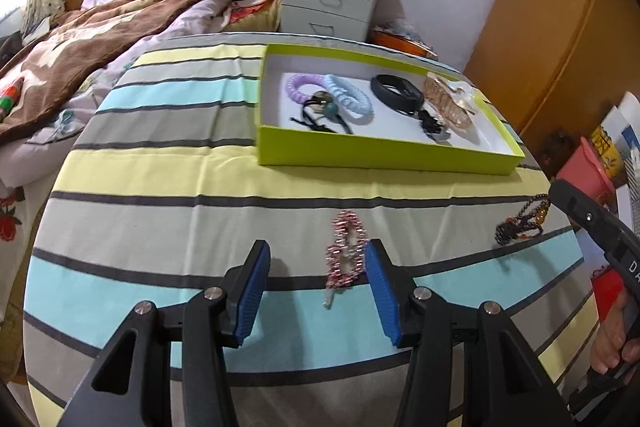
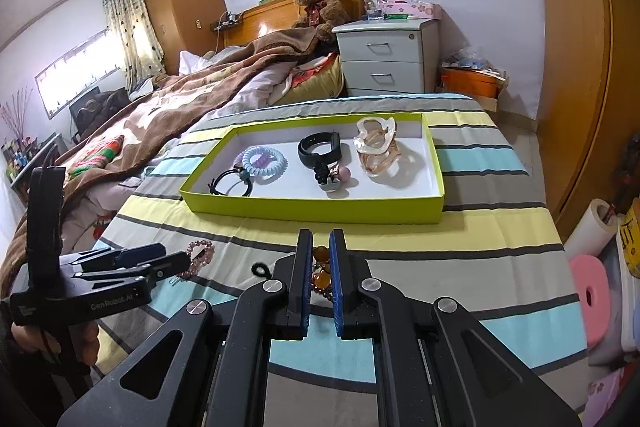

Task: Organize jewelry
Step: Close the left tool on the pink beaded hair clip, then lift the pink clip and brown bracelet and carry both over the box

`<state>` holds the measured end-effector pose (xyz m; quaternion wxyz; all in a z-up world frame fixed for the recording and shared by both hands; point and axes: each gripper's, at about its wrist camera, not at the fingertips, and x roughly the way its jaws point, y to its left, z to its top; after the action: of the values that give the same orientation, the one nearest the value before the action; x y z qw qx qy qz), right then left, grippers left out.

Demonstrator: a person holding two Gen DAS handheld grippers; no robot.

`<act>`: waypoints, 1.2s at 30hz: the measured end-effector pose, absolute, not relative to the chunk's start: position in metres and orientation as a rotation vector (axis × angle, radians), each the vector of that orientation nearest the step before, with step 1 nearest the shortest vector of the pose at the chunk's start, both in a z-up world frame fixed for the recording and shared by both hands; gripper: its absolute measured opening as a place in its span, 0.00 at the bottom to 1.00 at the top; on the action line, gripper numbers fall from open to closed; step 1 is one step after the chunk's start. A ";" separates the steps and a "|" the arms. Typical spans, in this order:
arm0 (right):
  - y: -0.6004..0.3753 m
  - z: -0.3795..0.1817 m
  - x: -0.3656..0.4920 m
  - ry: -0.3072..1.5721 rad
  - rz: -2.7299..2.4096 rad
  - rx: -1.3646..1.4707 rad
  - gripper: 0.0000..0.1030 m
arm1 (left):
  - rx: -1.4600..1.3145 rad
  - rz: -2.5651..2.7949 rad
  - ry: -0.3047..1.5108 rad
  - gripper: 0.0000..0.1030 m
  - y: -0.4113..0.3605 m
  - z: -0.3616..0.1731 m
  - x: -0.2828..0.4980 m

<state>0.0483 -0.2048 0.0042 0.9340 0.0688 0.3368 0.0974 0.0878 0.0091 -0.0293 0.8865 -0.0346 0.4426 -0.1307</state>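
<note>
A lime-green box (image 1: 376, 157) (image 2: 312, 205) sits on the striped cloth. It holds purple and blue coil hair ties (image 1: 347, 98), a black band (image 1: 396, 93), black elastic ties and a clear amber clip (image 2: 376, 143). A pink beaded hair clip (image 1: 345, 254) (image 2: 199, 255) lies on the cloth between the open fingers of my left gripper (image 1: 316, 263). My right gripper (image 2: 320, 247) is shut on a dark beaded bracelet with amber beads (image 2: 321, 275), which also shows in the left wrist view (image 1: 520, 223). Its black cord loop (image 2: 261, 270) trails to the left.
The striped table (image 1: 200, 187) stands beside an unmade bed with a brown blanket (image 2: 168, 115). A grey drawer unit (image 2: 386, 57) and an orange box (image 2: 472, 81) stand behind. A wooden wardrobe (image 2: 576, 67) and pink stools (image 2: 592, 291) are on the right.
</note>
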 end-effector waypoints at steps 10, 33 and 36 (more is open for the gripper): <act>-0.204 0.002 0.047 0.693 0.204 0.139 0.08 | -0.040 -0.270 0.931 0.43 -0.002 -0.034 0.091; -0.202 0.003 0.045 0.689 0.205 0.139 0.08 | -0.011 -0.249 0.880 0.11 -0.002 -0.018 0.084; -0.201 0.004 0.045 0.687 0.205 0.136 0.08 | -0.011 -0.250 0.870 0.11 -0.003 -0.014 0.082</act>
<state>0.0451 -0.2014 0.0039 0.9341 0.0667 0.3360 0.1004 0.0823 -0.0027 -0.0145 0.8993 -0.0052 0.4203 -0.1208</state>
